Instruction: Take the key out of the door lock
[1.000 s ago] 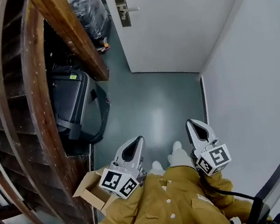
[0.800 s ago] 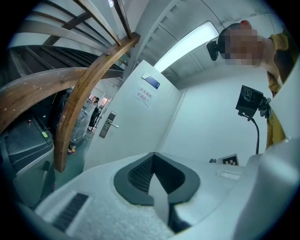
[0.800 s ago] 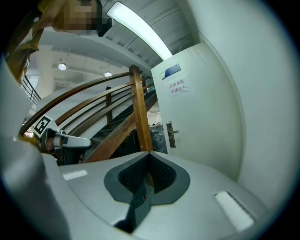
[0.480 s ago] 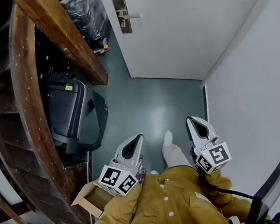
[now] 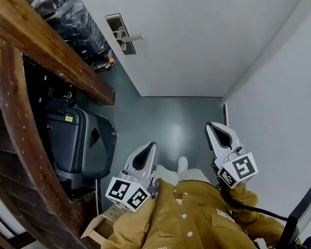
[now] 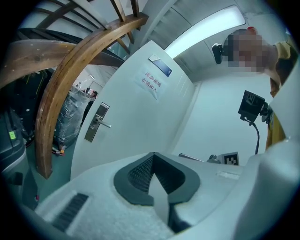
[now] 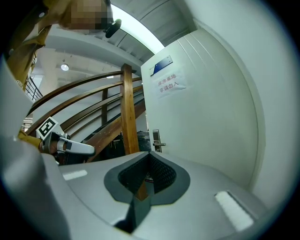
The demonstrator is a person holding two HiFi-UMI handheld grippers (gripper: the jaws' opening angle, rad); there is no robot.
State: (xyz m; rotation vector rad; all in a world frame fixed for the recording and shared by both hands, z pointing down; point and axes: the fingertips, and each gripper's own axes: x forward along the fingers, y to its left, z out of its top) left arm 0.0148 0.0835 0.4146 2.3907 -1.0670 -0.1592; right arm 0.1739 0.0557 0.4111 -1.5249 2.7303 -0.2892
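Note:
A white door (image 5: 199, 31) stands ahead across the grey-green floor. Its metal lock plate (image 5: 118, 33) with a lever handle (image 5: 131, 38) is at the door's left edge; a key is too small to make out. The plate also shows in the left gripper view (image 6: 95, 123) and the right gripper view (image 7: 157, 139). My left gripper (image 5: 149, 147) and right gripper (image 5: 211, 126) are held low near my body, far from the door. Both point toward it, shut, with nothing between their jaws. The left gripper's tips (image 6: 154, 156) and the right gripper's tips (image 7: 149, 156) meet in their own views.
A wooden stair stringer (image 5: 42, 45) and railing run along the left. A black case (image 5: 73, 143) and a cardboard box (image 5: 98, 225) sit under the stairs. Wrapped goods (image 5: 69, 17) stand left of the door. A white wall (image 5: 294, 103) closes the right side.
The view has swung, so the door and lock plate sit lower and further left in the head view. My feet have shifted. Both grippers keep their pose and stay shut.

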